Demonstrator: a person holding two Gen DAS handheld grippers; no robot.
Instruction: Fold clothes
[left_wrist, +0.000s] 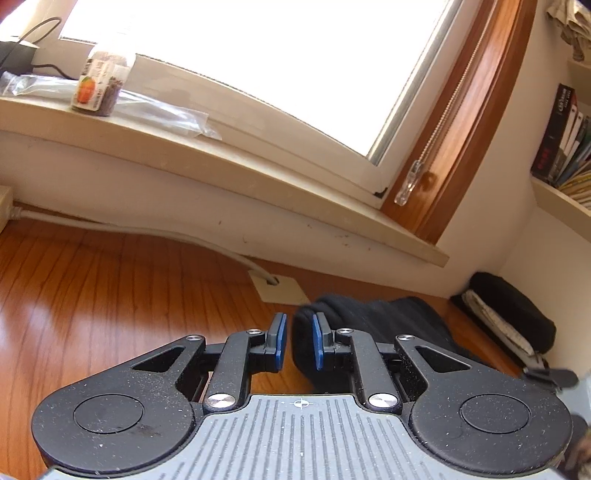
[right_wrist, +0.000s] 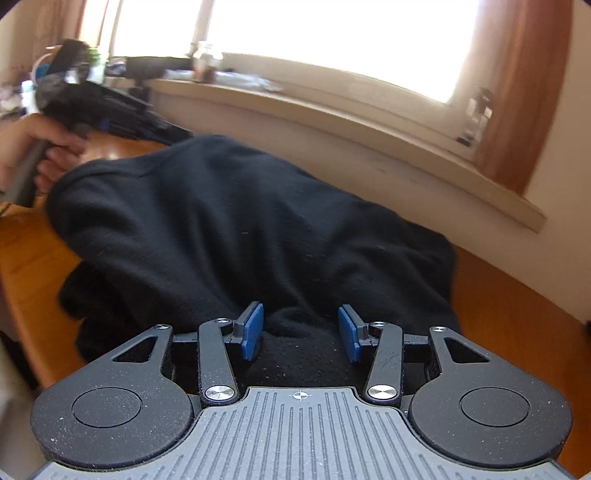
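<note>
Home study: bookshelf, wooden desk, windowsill

Both wrist views low, facing windowsill; share black garment.

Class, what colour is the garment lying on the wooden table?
Plain black garment, clearest in the right wrist view.
</note>
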